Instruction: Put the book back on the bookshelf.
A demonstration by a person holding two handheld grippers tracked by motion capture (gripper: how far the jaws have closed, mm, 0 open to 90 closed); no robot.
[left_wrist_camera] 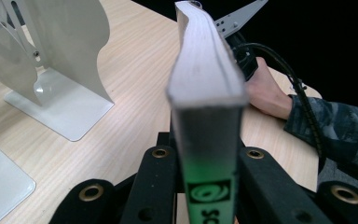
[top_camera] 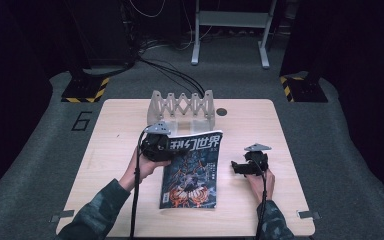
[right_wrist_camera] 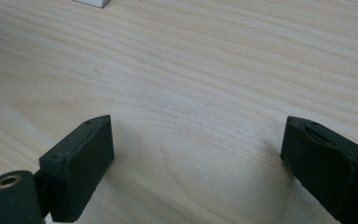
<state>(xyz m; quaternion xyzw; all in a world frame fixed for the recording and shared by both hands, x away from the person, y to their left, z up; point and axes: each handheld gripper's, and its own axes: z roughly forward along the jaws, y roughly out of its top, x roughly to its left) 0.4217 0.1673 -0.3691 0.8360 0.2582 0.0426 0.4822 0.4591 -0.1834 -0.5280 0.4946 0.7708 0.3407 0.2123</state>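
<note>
Nearest the person, two camouflage sleeves enter from the desk's front edge, each hand carrying a claw. The right claw rests low over bare wood to the right of the magazine, well apart from it; in the right gripper view its jaws stand wide apart with nothing between them, a posture that suggests it is parked in reserve, not engaged in the work.

The left claw is pinching the magazine at the upper left corner, by the spine. In the left gripper view the magazine's edge rises straight up between the two black jaws, which press on either cover; gripping at the bound side probably keeps the pages from fanning when the corner is lifted. From the high view, the lower part of the magazine appears to lie on the desk, cover up, while the gripped corner looks slightly raised, though how far cannot be told.

Farther back, just beyond the magazine's top edge, stands a white expanding book rack with upright dividers. Its open slots face the magazine, so the grasp is likely preparation for standing the magazine upright in one.

Beyond the desk lie a grey carpeted floor and cables.
</note>
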